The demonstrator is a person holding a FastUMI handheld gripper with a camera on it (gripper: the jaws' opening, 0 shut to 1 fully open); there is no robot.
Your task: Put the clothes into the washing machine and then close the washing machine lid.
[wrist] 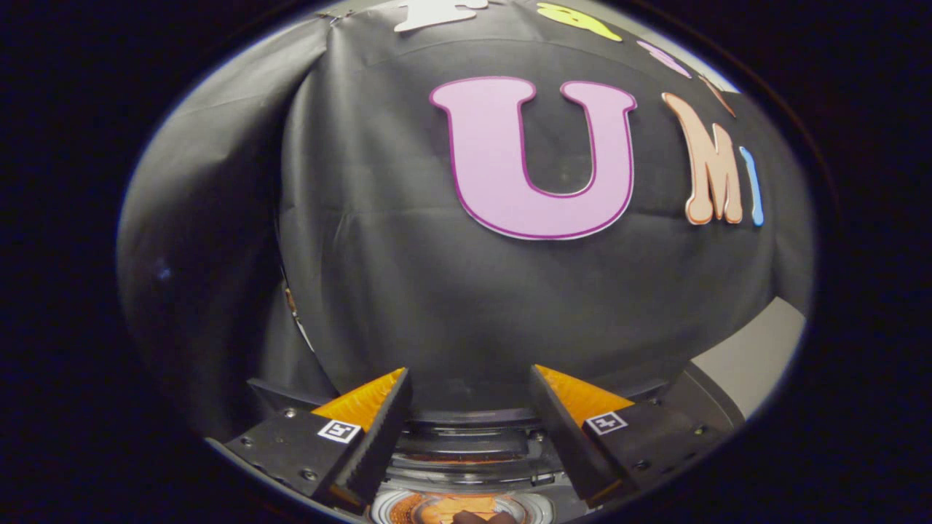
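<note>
Gripper (470, 397) held high, facing the booth wall — jaws spread wide, nothing between them; washing machine (466, 466) sits just below, likely start pose.

Black cloth wall (408, 291); washing machine (466, 466) grey, orange inside.

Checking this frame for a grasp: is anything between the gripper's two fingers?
No. In the gripper view the gripper is open and holds nothing; the gap between its fingers shows the booth's black cloth wall beyond and, lower down, the washing machine's rim.
</note>
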